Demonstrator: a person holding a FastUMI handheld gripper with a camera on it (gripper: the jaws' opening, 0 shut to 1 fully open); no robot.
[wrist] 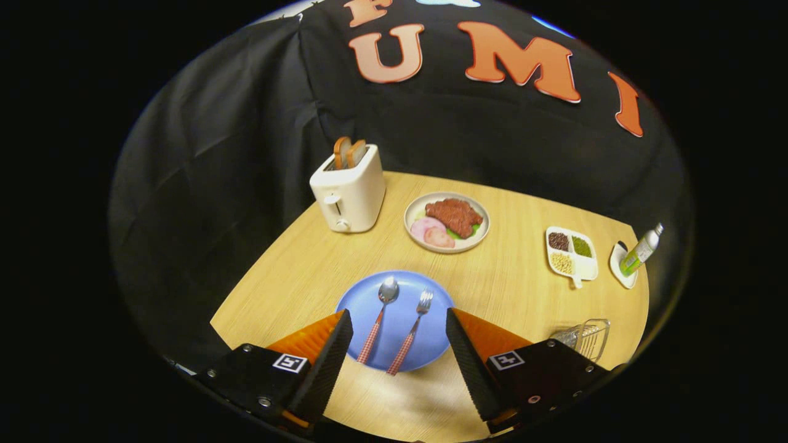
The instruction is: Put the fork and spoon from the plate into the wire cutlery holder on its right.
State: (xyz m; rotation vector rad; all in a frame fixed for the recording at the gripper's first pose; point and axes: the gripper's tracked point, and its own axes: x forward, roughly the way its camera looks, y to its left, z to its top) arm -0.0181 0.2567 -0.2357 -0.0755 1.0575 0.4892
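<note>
1. Gripper view: the tool [399, 344] hangs above a light wooden counter [505, 289], its two fingers spread wide apart and holding nothing.
2. A round blue plate [425, 347] lies on the counter between the fingers and just ahead of them; both fingertips overlap its outer edges in the view.
3. A spoon [380, 317] lies on the plate, bowl pointing away from the tool, its checked red-and-white handle toward the tool.
4. A fork [413, 329] lies just beside the spoon, to its right and roughly parallel, tines pointing away; the end of its matching handle reaches past the plate's near rim.
5. The wire cutlery holder [588, 337] stands on the counter to the right of the plate, partly hidden behind the tool's right finger body.
6. Beyond the plate, a pale dish [414, 212] holds food.
7. To its left stands a white toaster [349, 192] with two slices of toast in its slots.
8. Far right lie a white divided tray [588, 266] of beans and a small white dish [617, 267] carrying a green bottle [640, 251].
</note>
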